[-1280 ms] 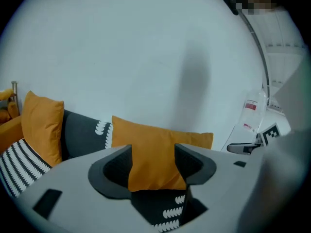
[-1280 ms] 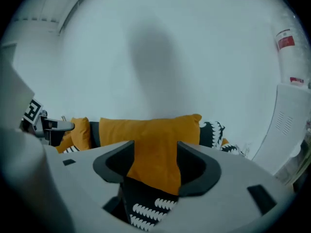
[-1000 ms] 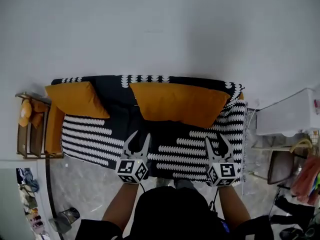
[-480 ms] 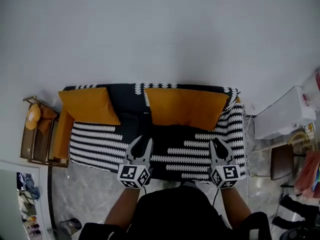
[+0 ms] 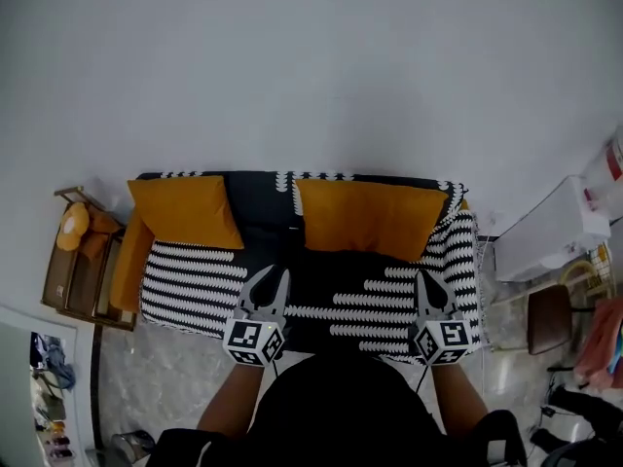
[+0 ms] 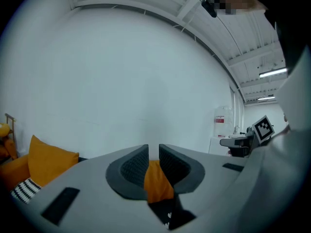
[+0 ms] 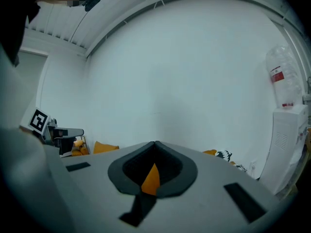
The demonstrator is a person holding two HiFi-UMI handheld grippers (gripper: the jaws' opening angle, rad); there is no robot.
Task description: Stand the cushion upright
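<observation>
Two orange cushions stand upright against the sofa's back: a wide one [image 5: 370, 218] on the right and a smaller one [image 5: 185, 210] on the left. My left gripper [image 5: 272, 276] hovers over the seat's front, short of the wide cushion. Its jaws are closing, a thin gap remains, and nothing is between them. In the left gripper view only the cushion's orange [image 6: 156, 181] shows beyond the left gripper [image 6: 153, 152]. My right gripper [image 5: 425, 280] hangs near the sofa's right front, shut and empty. Its tips meet in the right gripper [image 7: 155, 143] view.
A black-and-white patterned throw [image 5: 209, 270] covers the sofa. Left of the sofa stands a wooden rack [image 5: 73, 270] holding an orange soft toy [image 5: 74, 226]. A white cabinet [image 5: 550, 233] and a chair [image 5: 550, 321] are at the right. In the right gripper view a water dispenser [image 7: 287, 130] stands there too.
Both grippers' jaws have narrowed, the right until shut. Both grippers have drawn back from the wide cushion toward the seat's front edge. The cushions have stayed upright.
</observation>
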